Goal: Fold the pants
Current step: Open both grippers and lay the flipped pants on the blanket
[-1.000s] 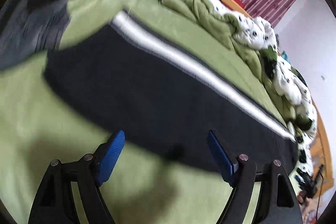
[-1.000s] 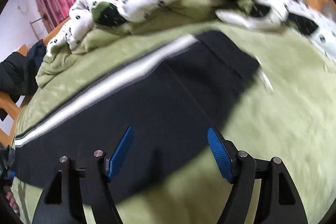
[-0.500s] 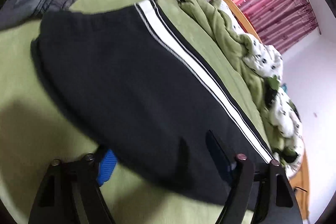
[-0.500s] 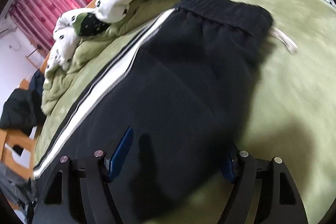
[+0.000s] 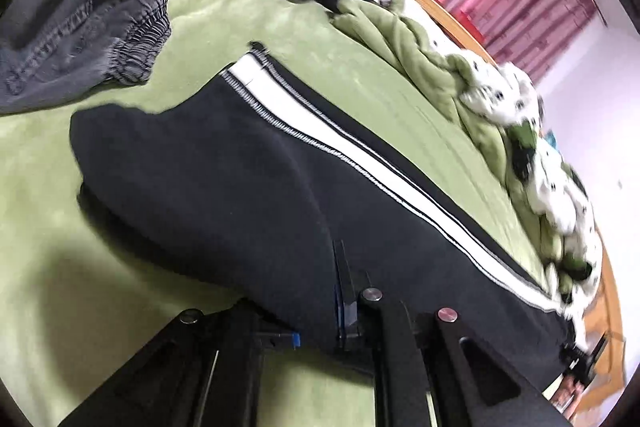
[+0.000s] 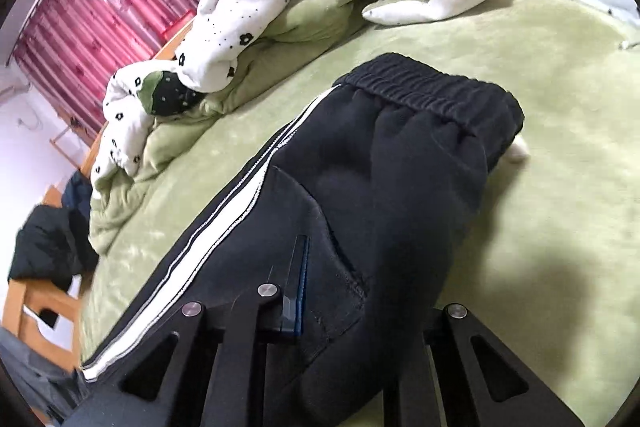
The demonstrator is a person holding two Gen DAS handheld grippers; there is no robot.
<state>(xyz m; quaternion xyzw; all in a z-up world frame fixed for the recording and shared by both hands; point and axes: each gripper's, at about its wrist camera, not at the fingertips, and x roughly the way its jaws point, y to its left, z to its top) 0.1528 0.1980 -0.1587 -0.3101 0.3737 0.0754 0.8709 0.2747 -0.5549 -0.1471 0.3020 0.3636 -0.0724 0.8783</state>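
Gripping black pants on green blanket; no writing legible.

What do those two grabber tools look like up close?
Both match: the left gripper and right gripper have black angular frames with triangular cut-outs, round silver bolt heads and blue pads lining the fingers. No cables or markings show.

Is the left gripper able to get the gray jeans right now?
Probably not yet. The left gripper looks shut on the black pants, so it is busy. The gray jeans lie apart, past the pants' far end, with nothing covering them.
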